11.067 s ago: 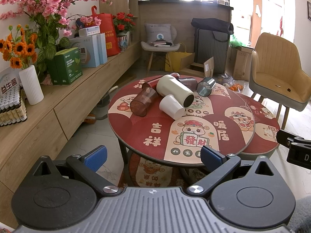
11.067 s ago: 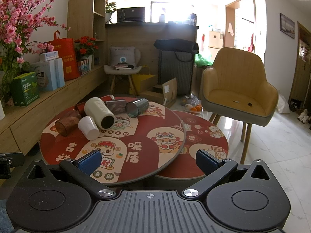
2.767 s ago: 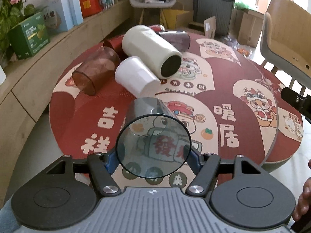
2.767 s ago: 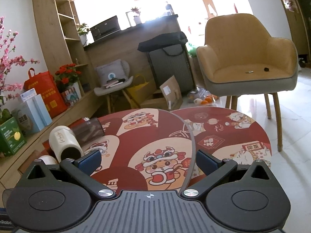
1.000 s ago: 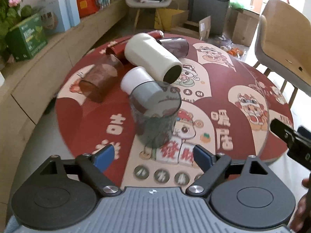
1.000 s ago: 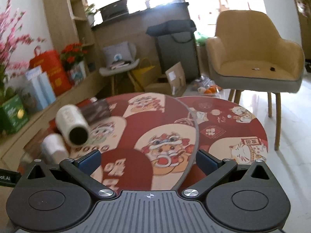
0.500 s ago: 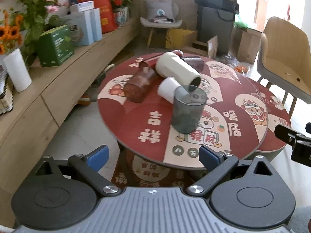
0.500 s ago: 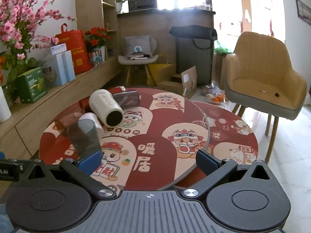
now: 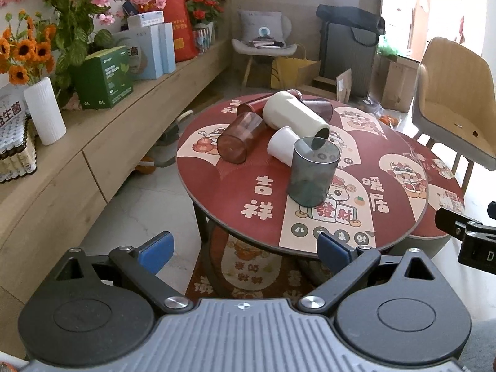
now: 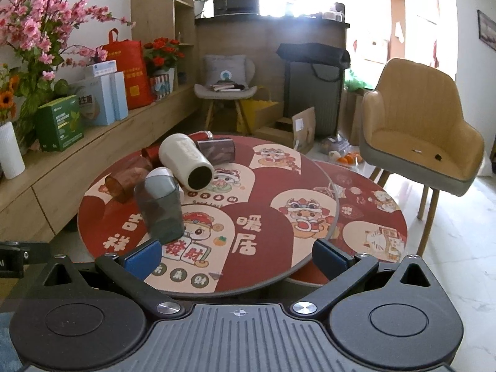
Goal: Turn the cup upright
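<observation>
A smoky grey see-through cup (image 9: 313, 175) stands upright, mouth up, on the round red table (image 9: 229, 192); it also shows in the right wrist view (image 10: 161, 212). My left gripper (image 9: 245, 248) is open and empty, held back off the table's near edge. My right gripper (image 10: 235, 257) is open and empty, over the near edge of the table, to the right of the cup.
Behind the grey cup lie a white cup (image 9: 280, 145), a cream bottle (image 9: 294, 117), a brown tumbler (image 9: 238, 142), a dark tumbler (image 9: 319, 108) and a red cup (image 9: 251, 107). A lower red table (image 10: 372, 217), a yellow chair (image 10: 418, 133) and a wooden sideboard (image 9: 77, 161) stand around.
The left gripper set the grey cup upright on the table, opened and drew back. Both grippers have pulled away from the table since one second ago.
</observation>
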The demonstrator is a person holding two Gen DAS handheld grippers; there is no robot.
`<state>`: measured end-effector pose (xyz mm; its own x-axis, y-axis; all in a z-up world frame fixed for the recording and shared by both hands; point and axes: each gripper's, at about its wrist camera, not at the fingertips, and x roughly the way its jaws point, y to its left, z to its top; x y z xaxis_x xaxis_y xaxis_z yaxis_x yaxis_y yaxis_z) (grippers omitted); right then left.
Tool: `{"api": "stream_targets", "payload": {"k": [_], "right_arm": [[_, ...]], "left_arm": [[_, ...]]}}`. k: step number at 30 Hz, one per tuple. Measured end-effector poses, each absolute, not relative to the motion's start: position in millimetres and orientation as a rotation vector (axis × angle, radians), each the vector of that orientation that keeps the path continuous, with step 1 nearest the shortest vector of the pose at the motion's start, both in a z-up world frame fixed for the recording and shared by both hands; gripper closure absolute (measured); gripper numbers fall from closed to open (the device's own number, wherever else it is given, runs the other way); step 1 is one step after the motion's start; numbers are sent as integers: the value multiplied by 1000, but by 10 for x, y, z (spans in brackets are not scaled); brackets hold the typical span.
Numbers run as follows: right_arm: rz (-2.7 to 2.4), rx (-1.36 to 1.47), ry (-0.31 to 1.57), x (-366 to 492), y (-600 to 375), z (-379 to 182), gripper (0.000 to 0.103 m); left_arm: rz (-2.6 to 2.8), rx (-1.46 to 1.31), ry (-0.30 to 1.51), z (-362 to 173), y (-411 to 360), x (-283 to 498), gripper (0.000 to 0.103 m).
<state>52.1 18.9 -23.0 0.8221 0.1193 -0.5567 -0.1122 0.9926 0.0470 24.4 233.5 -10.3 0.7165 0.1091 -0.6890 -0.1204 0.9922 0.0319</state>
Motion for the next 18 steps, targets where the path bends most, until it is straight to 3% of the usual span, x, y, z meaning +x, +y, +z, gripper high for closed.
{"api": "stream_targets", "payload": {"k": [18], "right_arm": [[111,7,581,439,136,-289,0]], "left_arm": [[123,-13,768,-261,2239,165,3]]}}
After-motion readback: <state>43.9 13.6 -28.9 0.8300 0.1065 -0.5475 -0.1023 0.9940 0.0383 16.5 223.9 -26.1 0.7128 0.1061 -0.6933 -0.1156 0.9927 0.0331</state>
